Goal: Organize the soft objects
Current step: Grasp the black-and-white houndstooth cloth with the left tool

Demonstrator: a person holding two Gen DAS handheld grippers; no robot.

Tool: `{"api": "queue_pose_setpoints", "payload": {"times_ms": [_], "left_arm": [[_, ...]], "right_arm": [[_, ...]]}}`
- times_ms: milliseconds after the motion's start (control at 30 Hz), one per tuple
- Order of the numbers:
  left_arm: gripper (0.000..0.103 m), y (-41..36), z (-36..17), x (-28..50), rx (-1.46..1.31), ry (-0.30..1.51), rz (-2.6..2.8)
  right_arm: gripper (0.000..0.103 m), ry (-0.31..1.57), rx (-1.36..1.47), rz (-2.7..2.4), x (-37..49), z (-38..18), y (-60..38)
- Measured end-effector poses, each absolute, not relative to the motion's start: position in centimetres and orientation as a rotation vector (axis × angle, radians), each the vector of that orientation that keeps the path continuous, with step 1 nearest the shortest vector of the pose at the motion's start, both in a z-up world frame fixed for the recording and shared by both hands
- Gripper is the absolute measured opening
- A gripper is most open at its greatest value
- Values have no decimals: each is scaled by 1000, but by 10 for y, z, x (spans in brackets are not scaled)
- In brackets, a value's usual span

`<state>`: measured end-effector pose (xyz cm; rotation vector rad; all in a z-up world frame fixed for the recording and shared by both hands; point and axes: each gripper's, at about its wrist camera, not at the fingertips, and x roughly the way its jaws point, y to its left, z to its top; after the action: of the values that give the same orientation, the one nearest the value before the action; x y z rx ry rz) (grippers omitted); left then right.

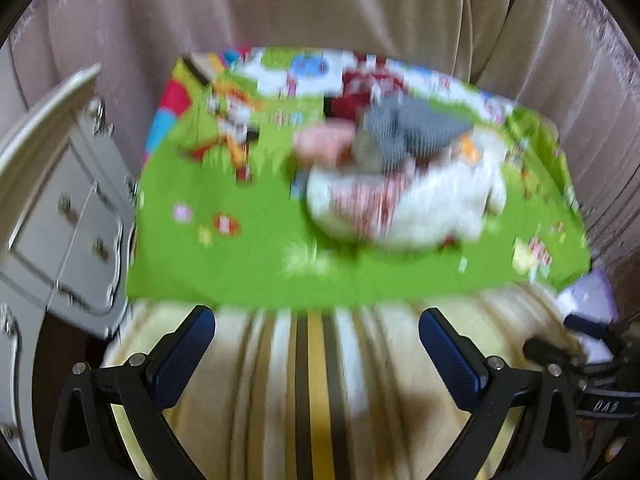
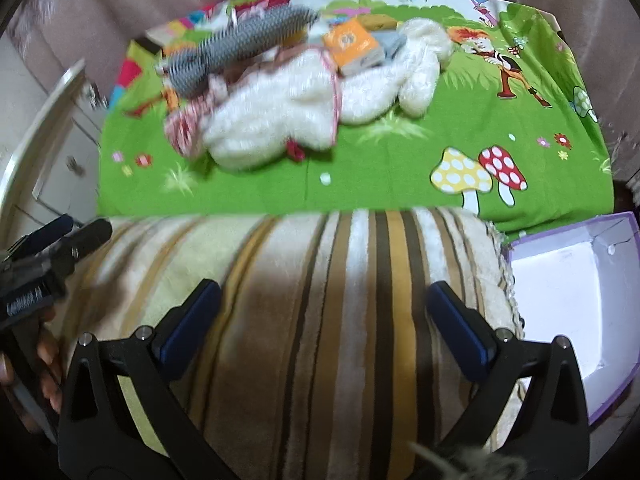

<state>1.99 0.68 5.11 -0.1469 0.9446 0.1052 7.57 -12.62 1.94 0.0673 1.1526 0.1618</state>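
Observation:
A white plush toy (image 2: 296, 120) lies on a green cartoon-print sheet (image 2: 400, 184); it also shows, blurred, in the left wrist view (image 1: 404, 204). A grey knitted item (image 2: 240, 52) and an orange packet (image 2: 352, 46) lie on and behind it. The grey item (image 1: 404, 128) and a pink soft thing (image 1: 324, 140) show in the left wrist view. My left gripper (image 1: 316, 332) is open and empty over a striped blanket (image 1: 312, 380). My right gripper (image 2: 324, 308) is open and empty over the same blanket (image 2: 320, 340), well short of the toys.
A purple-edged open box (image 2: 572, 300) sits at the right of the blanket. A white drawer cabinet (image 1: 60, 208) stands at the left. Beige curtains (image 1: 320, 0) hang behind the bed. The left gripper shows at the left edge of the right wrist view (image 2: 60, 240).

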Motion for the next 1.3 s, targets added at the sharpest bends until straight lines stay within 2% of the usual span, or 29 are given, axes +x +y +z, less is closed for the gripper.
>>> {"api": "queue_pose_setpoints", "payload": {"times_ms": [100, 167, 300, 500, 567, 600, 700, 800, 933, 1300], "left_arm": [[103, 12, 71, 52, -196, 911, -31], [103, 7, 77, 77, -136, 890, -54], [90, -11, 76, 129, -21, 898, -119], [83, -60, 50, 185, 189, 949, -190], [65, -65, 37, 200, 235, 977, -163], [51, -61, 35, 204, 202, 990, -162], [40, -43, 39, 211, 65, 1013, -208], [38, -30, 53, 201, -13, 985, -267], [29, -15, 63, 189, -96, 953, -284], [23, 28, 83, 169, -324, 855, -263]], "right_arm": [[103, 1076, 72, 153, 86, 38, -132], [103, 1013, 83, 150, 95, 55, -136], [103, 895, 44, 110, 112, 80, -145], [103, 781, -23, 34, 123, 93, -161], [103, 743, -19, 32, 123, 97, -167], [103, 736, -18, 37, 123, 98, -169], [103, 718, -21, 43, 127, 98, -172], [103, 718, -6, 54, 131, 96, -176], [103, 727, 31, 119, 141, 92, -174], [103, 723, -9, 125, 184, 81, -162]]}}
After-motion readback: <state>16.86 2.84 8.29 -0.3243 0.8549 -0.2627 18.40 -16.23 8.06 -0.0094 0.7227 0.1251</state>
